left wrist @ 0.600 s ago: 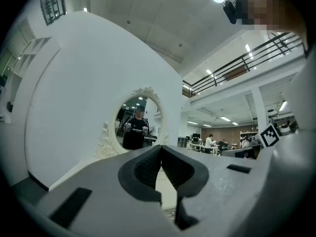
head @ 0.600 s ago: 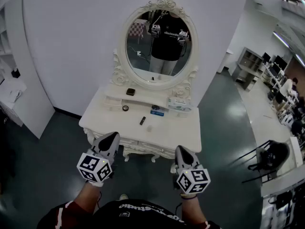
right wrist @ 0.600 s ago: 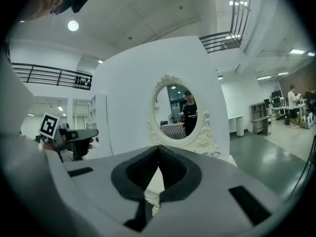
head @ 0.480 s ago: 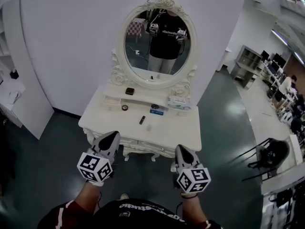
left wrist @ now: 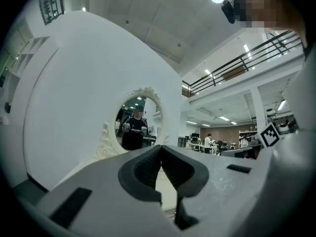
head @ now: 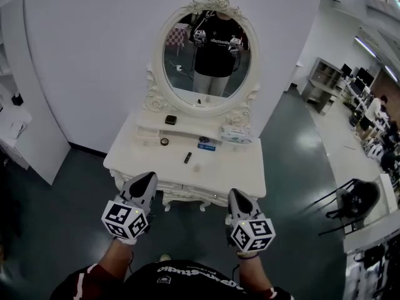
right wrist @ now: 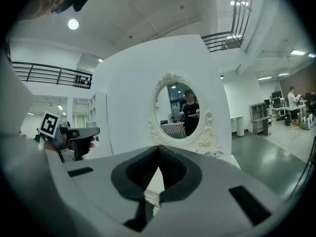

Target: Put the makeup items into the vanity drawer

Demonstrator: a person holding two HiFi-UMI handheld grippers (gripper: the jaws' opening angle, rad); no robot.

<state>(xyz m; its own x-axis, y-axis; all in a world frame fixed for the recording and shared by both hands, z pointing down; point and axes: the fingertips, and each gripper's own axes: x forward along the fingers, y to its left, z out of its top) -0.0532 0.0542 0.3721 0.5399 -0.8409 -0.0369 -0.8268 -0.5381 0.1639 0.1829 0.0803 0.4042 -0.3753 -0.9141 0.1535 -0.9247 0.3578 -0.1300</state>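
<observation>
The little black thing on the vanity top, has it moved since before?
No. The little black thing lies in the same spot on the vanity top, the same gap from the shelf.

place: open office/lab hall | cues: desks w/ monitors (head: 362, 86), mezzanine railing (left wrist: 247, 58), strip lights (right wrist: 297, 53)

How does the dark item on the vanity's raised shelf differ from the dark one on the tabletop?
The shelf item looks squarish and broad; the tabletop item is slim and stick-like. The shelf item sits close under the mirror; the tabletop item lies nearer the front edge of the vanity. Both are small and dark.
</observation>
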